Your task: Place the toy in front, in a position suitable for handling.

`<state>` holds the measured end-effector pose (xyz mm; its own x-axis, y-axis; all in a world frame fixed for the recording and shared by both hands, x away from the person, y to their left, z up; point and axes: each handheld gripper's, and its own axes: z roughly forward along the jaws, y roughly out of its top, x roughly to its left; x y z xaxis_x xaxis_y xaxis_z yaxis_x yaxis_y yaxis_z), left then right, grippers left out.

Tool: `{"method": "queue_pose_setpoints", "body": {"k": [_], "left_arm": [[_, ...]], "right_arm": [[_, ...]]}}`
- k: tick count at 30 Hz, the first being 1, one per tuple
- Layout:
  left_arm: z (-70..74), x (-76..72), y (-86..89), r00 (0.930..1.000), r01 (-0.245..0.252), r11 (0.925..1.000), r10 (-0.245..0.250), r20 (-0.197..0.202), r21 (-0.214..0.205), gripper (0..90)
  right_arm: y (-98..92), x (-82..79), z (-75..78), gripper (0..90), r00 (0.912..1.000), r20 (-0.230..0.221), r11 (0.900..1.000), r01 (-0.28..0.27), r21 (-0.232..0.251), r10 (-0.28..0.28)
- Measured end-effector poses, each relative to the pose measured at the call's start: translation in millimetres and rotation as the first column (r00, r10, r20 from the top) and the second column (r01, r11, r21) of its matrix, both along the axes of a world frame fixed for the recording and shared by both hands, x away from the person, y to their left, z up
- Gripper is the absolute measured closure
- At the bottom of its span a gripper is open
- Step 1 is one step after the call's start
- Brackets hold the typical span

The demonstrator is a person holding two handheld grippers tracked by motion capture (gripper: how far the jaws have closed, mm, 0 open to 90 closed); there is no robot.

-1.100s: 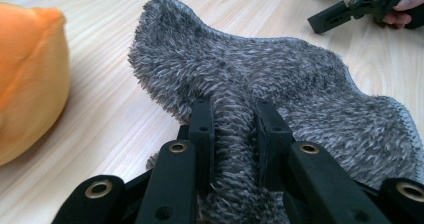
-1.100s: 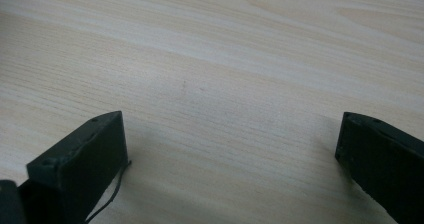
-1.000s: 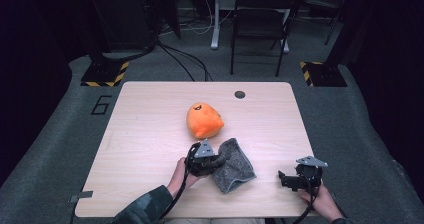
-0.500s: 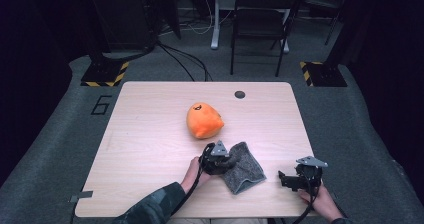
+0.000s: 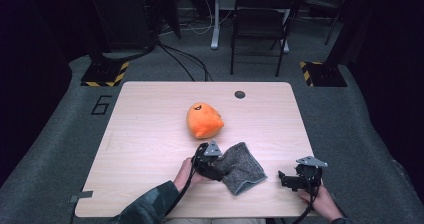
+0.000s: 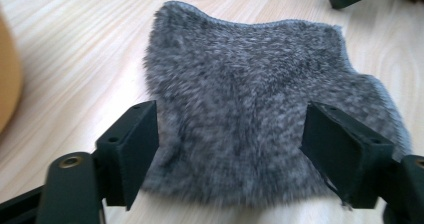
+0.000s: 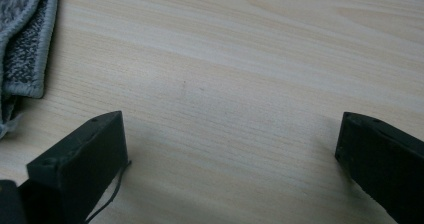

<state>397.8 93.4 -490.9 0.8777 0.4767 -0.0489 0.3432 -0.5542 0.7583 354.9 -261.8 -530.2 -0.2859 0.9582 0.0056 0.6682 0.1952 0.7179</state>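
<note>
Grey fuzzy cloth (image 5: 241, 167) lies folded and flat on the light wooden surface (image 5: 150, 134), near the front edge, just below the orange plush toy (image 5: 204, 120). Left gripper (image 6: 230, 134) has just been opening: its jaws straddle the cloth's near edge without pinching, likely letting the fold settle. Over at the right, the right gripper (image 7: 230, 149) rests spread wide above bare wood, holding nothing, seemingly parked clear.

— What carries everything here?
— A pale wood-grain tabletop (image 5: 140, 134) with rounded corners and a small dark round hole (image 5: 240, 94) near its far edge.
— And what lies on it?
— An orange plush toy (image 5: 204, 120) around the middle, and a grey fuzzy cloth (image 5: 242, 168) lying flat, nearer the front edge.
</note>
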Motion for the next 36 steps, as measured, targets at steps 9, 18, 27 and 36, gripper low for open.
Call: {"method": "queue_pose_setpoints", "body": {"k": [9,18,27,36], "left_arm": [[12.0,-20.6,39.6,0.9979,-0.065,0.9979,0.065,0.004,0.003,13.9],[10.7,-34.9,103.7,0.9732,-0.229,0.9734,0.229,0.023,0.004,6.3],[-8.9,-34.6,138.0,0.9456,-0.321,0.9461,0.323,-0.040,0.042,0.0],[-21.8,-20.5,145.2,0.9432,-0.325,0.9410,0.330,-0.039,0.092,0.0]], "right_arm": [[0.0,0.0,-0.1,0.0,1.0000,0.001,1.0000,0.000,0.000,0.000],[0.0,0.0,0.0,0.0,1.0000,0.000,1.0000,0.000,0.000,0.000],[-0.8,0.4,0.1,0.0,1.0000,0.002,0.9999,-0.010,-0.003,0.010],[9.0,-0.2,7.1,2.8,0.9940,0.044,0.9842,-0.092,-0.151,0.100]]}}
